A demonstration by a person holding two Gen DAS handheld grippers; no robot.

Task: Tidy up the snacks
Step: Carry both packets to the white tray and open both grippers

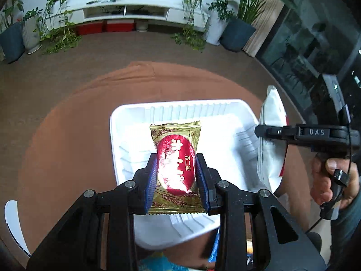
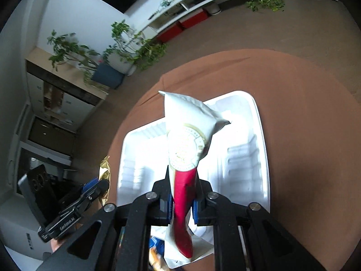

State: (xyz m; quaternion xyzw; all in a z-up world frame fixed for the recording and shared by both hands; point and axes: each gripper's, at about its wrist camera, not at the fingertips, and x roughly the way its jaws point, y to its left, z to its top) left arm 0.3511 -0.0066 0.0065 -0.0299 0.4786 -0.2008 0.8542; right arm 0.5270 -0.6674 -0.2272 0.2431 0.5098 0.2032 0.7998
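Observation:
My left gripper (image 1: 176,158) is shut on a gold snack packet with a red oval label (image 1: 174,158) and holds it above the white ribbed tray (image 1: 180,110) on the round brown table. My right gripper (image 2: 182,180) is shut on a white and red snack packet (image 2: 187,135) and holds it upright over the same tray (image 2: 259,135). In the left wrist view the right gripper (image 1: 259,131) and its white packet (image 1: 270,135) hang at the tray's right edge. In the right wrist view the left gripper (image 2: 99,187) with the gold packet (image 2: 105,174) is at the tray's left.
The brown cloth-covered table (image 1: 67,135) stands on a carpeted floor. More snack packets peek out below the tray at the near edge (image 1: 153,262). A white chair edge (image 1: 13,221) is at the left. Potted plants and a white shelf unit (image 1: 126,13) line the far wall.

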